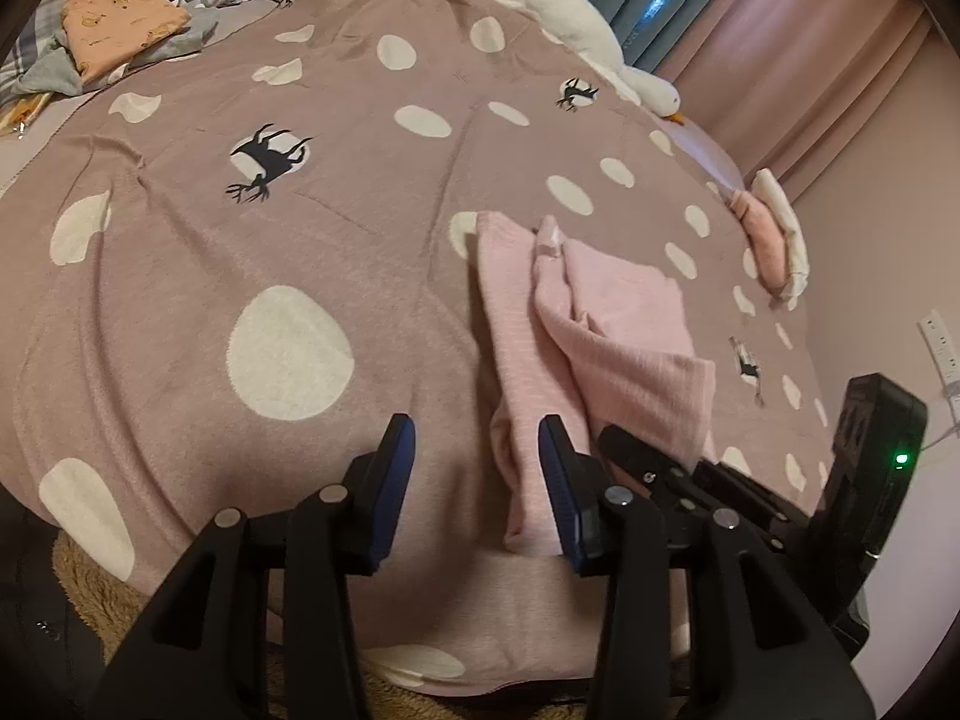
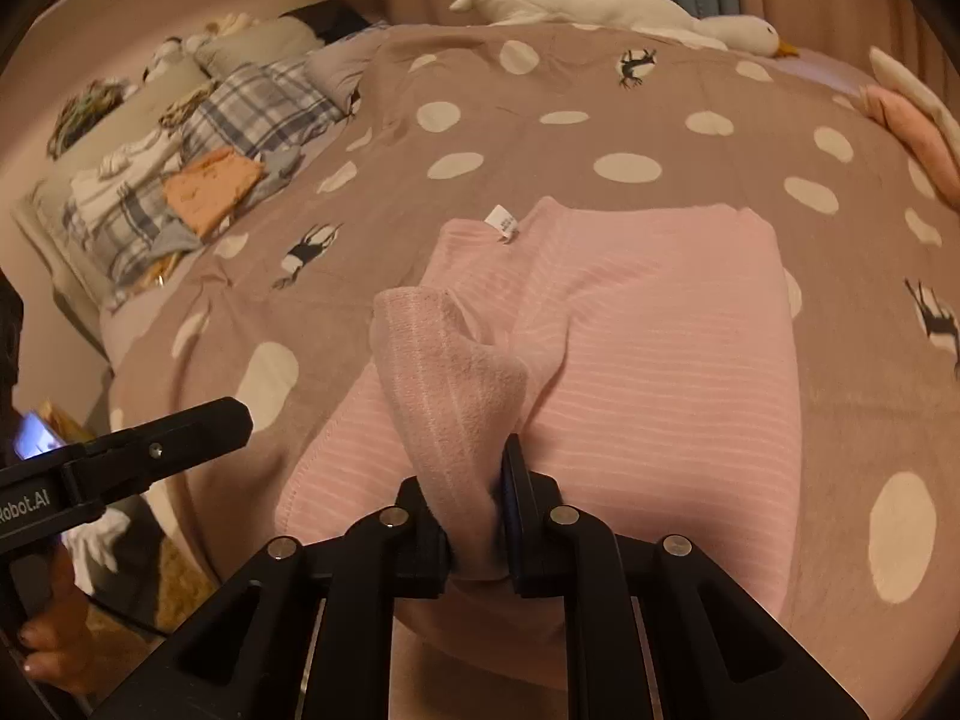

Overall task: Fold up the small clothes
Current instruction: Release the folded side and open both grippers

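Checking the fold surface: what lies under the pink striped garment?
The pink striped garment lies on the polka-dot blanket, whose dots and deer show all around it. Anything beneath its middle is covered. The right gripper pinches one raised edge.

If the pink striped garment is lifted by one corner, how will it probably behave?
The pink striped garment is probably floppy: the part pinched in the right gripper bunches and droops. It looks light and thin, lying in soft folds on the dotted blanket. Its ribbed knit seems unlikely to slip.
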`<state>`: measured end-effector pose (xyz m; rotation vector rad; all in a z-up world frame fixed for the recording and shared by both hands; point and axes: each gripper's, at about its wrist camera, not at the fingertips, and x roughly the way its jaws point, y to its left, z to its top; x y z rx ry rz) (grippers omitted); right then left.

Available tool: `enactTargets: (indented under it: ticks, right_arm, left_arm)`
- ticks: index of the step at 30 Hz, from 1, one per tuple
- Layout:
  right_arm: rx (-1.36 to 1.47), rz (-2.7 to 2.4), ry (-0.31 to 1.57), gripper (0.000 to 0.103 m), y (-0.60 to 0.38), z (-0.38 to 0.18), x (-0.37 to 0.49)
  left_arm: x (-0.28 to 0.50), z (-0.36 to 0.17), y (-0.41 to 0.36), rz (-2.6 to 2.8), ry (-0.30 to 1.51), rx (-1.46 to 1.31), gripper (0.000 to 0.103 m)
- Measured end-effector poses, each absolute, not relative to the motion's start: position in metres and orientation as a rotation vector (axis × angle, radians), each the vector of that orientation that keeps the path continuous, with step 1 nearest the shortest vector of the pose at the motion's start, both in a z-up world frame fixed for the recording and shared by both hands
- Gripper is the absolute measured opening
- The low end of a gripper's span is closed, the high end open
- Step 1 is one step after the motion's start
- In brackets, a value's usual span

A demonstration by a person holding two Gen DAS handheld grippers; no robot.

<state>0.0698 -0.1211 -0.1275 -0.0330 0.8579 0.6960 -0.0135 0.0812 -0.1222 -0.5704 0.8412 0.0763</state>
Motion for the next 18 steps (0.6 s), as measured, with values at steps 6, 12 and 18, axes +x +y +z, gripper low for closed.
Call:
enactTargets:
  ticks: [6, 12, 18]
  right_arm:
    - [0.058, 0.737, 0.863, 0.022, -0.136, -0.117, 0.066]
    - [0.153, 0.701, 0.794, 0.064, -0.166, -0.098, 0.065]
    - [0.180, 0.565, 0.798, 0.066, -0.187, -0.103, 0.079]
  left_arm:
    - [-0.016, -0.109, 0.076, 0.031, 0.794, -0.565, 0.057]
    - [-0.013, -0.109, 0.073, -0.047, 0.797, -0.609, 0.065]
    - [-0.006, -0.110, 0.061, -0.088, 0.811, -0.603, 0.067]
